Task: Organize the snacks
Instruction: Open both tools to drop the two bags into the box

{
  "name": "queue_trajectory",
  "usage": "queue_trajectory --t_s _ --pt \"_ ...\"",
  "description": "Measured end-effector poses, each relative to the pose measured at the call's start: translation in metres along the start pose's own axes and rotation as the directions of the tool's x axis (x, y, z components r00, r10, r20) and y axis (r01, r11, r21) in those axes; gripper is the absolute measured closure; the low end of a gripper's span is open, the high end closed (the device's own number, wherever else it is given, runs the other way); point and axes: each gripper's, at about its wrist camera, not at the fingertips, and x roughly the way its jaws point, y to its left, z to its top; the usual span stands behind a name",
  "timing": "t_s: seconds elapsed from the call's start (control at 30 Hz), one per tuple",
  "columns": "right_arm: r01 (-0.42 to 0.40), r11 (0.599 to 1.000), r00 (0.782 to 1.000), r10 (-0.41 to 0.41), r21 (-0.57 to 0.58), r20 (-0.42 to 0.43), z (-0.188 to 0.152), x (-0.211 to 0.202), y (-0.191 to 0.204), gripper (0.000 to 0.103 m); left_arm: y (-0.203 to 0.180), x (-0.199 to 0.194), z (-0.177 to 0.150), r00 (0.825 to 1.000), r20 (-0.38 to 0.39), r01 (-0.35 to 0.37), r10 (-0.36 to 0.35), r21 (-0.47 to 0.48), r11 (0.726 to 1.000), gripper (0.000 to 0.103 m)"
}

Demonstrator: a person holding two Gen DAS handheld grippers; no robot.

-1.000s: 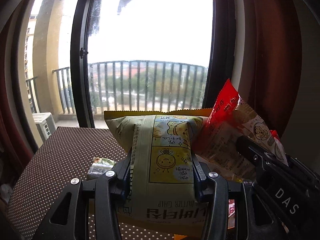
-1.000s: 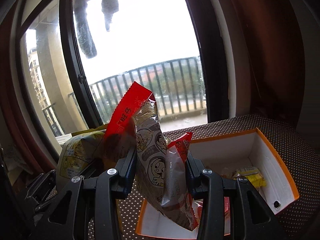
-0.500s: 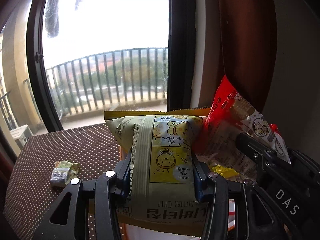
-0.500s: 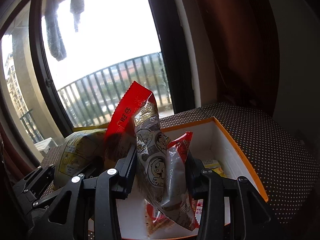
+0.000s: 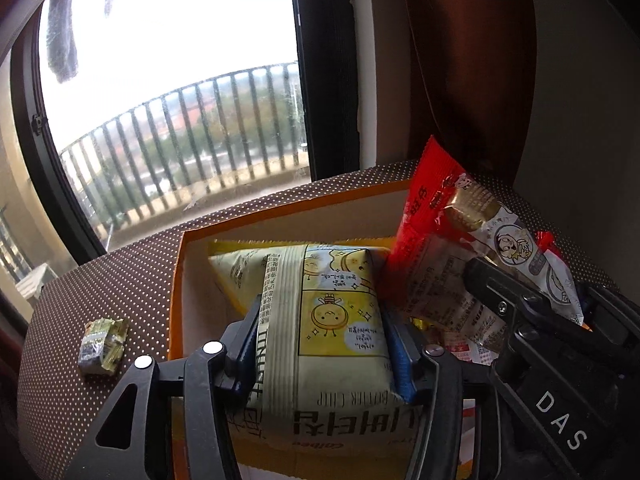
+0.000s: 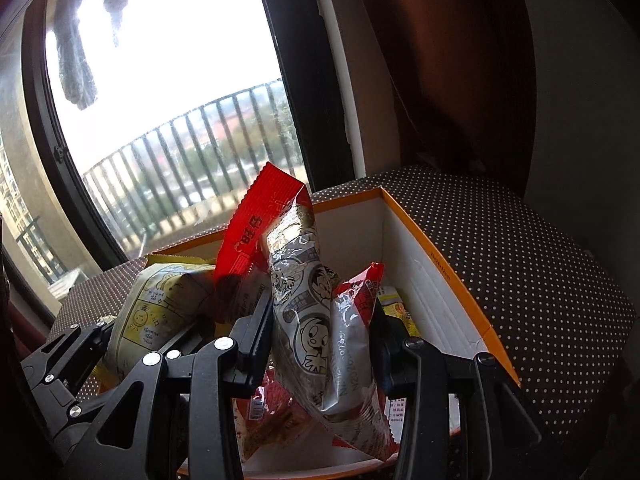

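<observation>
Status of snack sorting, as I read it from both wrist views.

My left tool (image 5: 320,344) is clamped on the yellow chip bag (image 5: 324,320), which sits upright between the pads and hangs over the left part of the orange box (image 5: 176,280). My right tool (image 6: 320,332) is clamped on the red and silver snack bag (image 6: 316,312), held over the same box, nearer its right wall. The two bags are just beside each other, possibly touching; I cannot tell for certain.

Done so far: several small packets (image 6: 396,308) already lie on the box floor, partly hidden under the held bags.

Outstanding: neither held bag is released yet. One small green-yellow wrapped sweet (image 5: 102,346) lies on the dotted bench (image 5: 120,280), left of the box and apart from it.

Judgement: the task is well advanced; both bags need lowering and release, then the stray sweet needs collecting.
</observation>
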Motion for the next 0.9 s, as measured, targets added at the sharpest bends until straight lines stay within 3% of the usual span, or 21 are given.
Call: queue_trajectory --t_s 0.07,0.23,0.77,0.9 --pt "-0.006 1.000 1.000 0.006 0.000 -0.015 0.001 0.006 0.002 0.058 -0.009 0.004 -0.002 0.999 -0.028 0.029 -0.028 0.024 0.999 0.028" --pt "-0.029 1.000 0.999 0.029 0.004 -0.038 -0.001 0.016 0.003 0.058 -0.014 -0.006 -0.002 1.000 -0.011 0.000 0.001 0.063 0.998 0.020" --pt "-0.125 0.992 0.991 0.123 -0.036 -0.048 0.005 0.030 0.042 0.056 0.027 -0.019 0.009 0.995 0.009 -0.096 0.096 0.008 0.995 0.019" --pt "-0.084 0.994 0.995 0.079 -0.065 -0.065 0.005 0.030 0.045 0.038 0.037 -0.013 0.006 0.993 -0.007 -0.118 0.118 -0.021 0.993 0.019"
